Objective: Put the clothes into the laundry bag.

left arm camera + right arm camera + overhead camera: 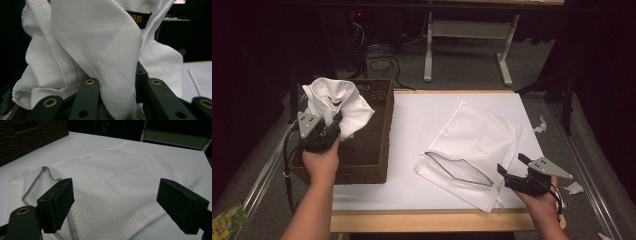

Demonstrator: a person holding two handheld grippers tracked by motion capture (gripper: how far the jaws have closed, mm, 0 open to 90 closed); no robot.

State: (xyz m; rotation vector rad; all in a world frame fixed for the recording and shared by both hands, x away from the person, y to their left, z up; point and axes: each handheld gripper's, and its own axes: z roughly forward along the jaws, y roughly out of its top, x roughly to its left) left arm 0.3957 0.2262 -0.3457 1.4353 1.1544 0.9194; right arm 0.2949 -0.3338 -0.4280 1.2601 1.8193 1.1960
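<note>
White garment (337, 102), bunched, with a dark label (138, 18) showing in the left gripper view: held above the brown woven basket (372, 145) at left of the high view, clamped in the left claw (332, 125), whose jaws are closed on the cloth. White mesh laundry bag (472, 150): flat on the white counter (412, 125), centre-right, its zipper (457, 167) undone and mouth gaping. Right claw (512, 167): jaws spread wide, holding nothing, just beside the bag's lower right edge.
</note>
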